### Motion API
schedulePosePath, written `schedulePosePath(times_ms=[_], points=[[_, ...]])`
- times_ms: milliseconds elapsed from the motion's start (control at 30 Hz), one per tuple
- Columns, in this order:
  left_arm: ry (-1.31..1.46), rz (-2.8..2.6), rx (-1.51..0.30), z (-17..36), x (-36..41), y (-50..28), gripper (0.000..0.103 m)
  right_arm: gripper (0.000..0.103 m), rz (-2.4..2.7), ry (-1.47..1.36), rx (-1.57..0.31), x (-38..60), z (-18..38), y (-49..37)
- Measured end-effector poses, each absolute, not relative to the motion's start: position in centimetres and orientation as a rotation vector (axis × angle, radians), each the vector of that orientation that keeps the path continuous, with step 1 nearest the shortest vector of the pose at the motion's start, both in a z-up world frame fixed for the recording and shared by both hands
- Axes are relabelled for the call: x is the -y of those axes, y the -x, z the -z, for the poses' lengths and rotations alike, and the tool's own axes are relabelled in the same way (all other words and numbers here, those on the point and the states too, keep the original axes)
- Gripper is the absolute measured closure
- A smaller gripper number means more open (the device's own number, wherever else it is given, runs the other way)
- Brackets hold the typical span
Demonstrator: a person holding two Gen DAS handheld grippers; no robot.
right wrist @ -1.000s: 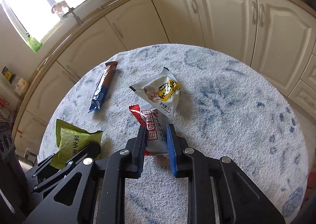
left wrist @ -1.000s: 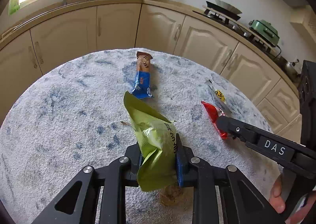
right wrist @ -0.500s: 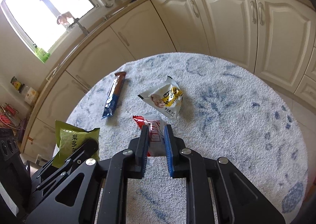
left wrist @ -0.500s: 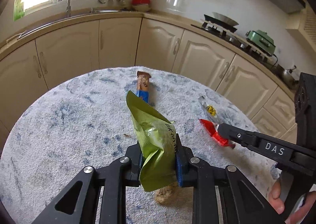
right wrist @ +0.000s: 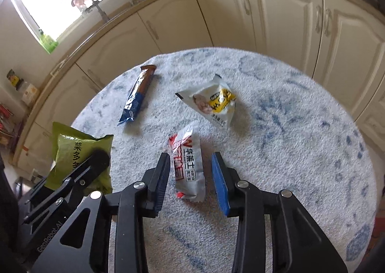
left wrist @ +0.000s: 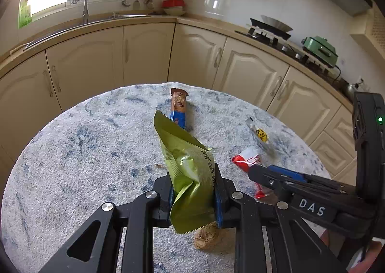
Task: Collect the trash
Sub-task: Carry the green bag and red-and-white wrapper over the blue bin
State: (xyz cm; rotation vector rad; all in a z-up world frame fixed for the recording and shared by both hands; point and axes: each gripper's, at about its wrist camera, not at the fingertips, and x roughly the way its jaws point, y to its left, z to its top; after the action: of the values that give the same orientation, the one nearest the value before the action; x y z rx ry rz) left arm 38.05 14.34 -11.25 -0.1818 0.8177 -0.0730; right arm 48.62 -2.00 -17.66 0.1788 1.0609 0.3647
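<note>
Left tongs [left wrist: 193,191] clenched on green packet [left wrist: 189,172], right tongs [right wrist: 190,176] just opening, released, red-and-white wrapper [right wrist: 189,167] lying between them on worktop [right wrist: 288,152].

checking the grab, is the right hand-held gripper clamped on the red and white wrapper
No: the right hand-held gripper stands open, its blue pad clear of the red and white plastic wrapper lying between the jaws.

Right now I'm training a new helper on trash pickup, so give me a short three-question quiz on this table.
1. True or false: the left gripper is shut on the green packet.
2. What lies between the right gripper's open jaws?
A. blue bar wrapper
B. red-and-white wrapper
C. nothing
3. How many wrappers lie on the table outside both grippers?

Key:
1. True.
2. B, the red-and-white wrapper.
3. Two: the blue bar wrapper and the white-and-yellow packet.
</note>
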Motion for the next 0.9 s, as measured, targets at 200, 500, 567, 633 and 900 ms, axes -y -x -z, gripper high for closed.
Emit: schedulePosePath(times_ms=[200, 500, 567, 633, 900], points=[[0.162, 0.059, -0.813, 11.4, -14.1, -38.2, 0.082, 0.084, -0.365, -0.146, -1.058, 1.6, 17.8, -48.3], [0.119, 0.114, -0.805, 11.1, -11.5, -37.7, 0.082, 0.085, -0.344, -0.288, -1.043, 5.3, 16.6, -48.0], [0.107, 0.148, -0.813, 11.0, -10.5, -37.6, 0.082, 0.085, -0.341, -0.324, -1.040, 6.5, 16.6, -47.5], [0.081, 0.186, -0.808, 10.6, -8.9, -37.2, 0.082, 0.085, -0.328, -0.344, -1.031, 7.8, 16.5, -46.6], [0.011, 0.302, -0.796, 9.4, -2.4, -35.2, 0.082, 0.085, -0.226, -0.401, -0.990, 14.1, 15.1, -42.3]])
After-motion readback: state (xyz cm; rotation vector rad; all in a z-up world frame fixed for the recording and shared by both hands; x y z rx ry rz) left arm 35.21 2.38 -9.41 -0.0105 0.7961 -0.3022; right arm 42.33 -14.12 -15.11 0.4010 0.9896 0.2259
